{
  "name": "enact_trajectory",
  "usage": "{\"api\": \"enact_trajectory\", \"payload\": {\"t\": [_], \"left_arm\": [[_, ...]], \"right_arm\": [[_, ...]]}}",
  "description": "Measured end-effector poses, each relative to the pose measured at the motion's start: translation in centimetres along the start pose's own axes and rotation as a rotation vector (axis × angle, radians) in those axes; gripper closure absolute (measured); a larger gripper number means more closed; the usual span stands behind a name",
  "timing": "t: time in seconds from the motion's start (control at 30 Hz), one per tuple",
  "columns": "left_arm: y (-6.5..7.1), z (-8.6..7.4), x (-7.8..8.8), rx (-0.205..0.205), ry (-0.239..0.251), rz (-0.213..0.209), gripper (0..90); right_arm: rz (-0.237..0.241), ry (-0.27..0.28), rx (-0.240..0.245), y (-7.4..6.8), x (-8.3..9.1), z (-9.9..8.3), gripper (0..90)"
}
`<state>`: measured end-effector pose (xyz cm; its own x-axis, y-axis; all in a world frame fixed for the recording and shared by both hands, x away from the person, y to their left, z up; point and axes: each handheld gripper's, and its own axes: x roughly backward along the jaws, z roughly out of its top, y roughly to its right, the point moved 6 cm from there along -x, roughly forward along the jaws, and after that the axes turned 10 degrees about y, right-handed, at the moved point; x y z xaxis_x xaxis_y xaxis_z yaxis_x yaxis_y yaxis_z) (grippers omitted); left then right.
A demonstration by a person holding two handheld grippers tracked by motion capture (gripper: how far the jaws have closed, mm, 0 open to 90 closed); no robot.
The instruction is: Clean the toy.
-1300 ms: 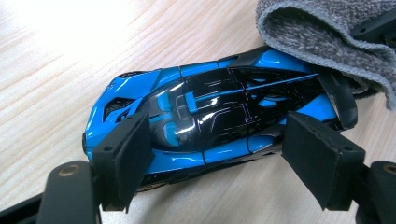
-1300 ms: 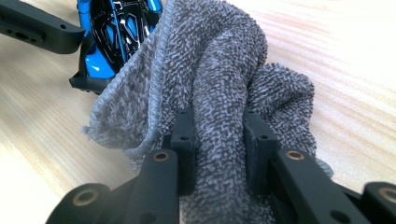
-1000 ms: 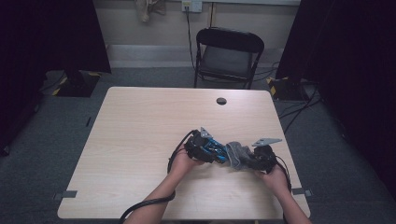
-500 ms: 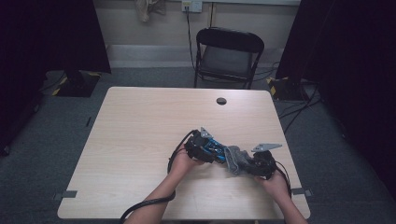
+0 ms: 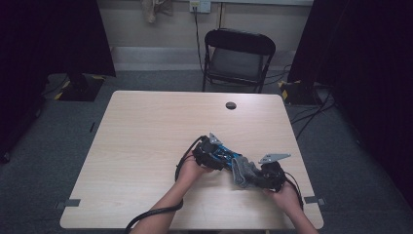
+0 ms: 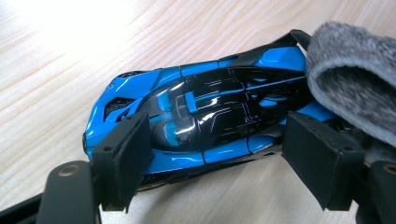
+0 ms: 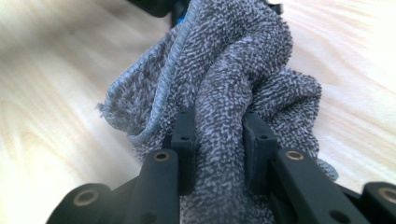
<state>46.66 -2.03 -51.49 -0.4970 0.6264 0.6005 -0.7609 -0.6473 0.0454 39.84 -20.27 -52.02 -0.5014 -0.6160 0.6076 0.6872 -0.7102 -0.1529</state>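
A glossy blue-and-black toy car, low and streamlined, lies on the pale wood-grain bench near its front right, clamped across its body between the left gripper's padded jaws. A nubby grey terry cloth covers its tail, bunched tight in the right gripper's narrow jaws.

My grey cloth is covering the toy car's far end, and the frame is cropping the cloth.
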Motion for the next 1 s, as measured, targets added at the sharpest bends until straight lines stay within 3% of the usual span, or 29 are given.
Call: {"api": "enact_trajectory", "payload": {"t": [0.27, 0.4, 0.47, 0.67, 0.8, 1.0], "left_arm": [[0.0, 0.0, 0.0, -0.003, 0.001, 0.001, 23.7], [0.0, 0.0, 0.0, -0.006, -0.001, -0.002, 23.7], [0.0, 0.0, 0.0, -0.004, 0.001, -0.002, 23.8], [0.0, 0.0, 0.0, -0.001, 0.004, -0.005, 23.8], [0.0, 0.0, 0.1, -0.003, 0.002, -0.007, 23.8], [0.0, -0.1, 0.1, -0.002, 0.007, -0.007, 23.8]], "right_arm": [[0.070, -0.015, 0.028, -1.8, 0.0, 0.0, 70.7], [0.081, -0.001, 0.053, -2.4, 0.4, 0.6, 70.6], [0.080, 0.017, 0.041, -2.2, 0.8, 1.0, 70.7], [0.025, 0.068, 0.016, 0.1, 2.4, 2.6, 70.8], [-0.032, 0.121, -0.032, 2.4, 3.4, 3.8, 70.9], [-0.138, 0.117, -0.081, 5.9, 3.4, 4.8, 71.0]]}}
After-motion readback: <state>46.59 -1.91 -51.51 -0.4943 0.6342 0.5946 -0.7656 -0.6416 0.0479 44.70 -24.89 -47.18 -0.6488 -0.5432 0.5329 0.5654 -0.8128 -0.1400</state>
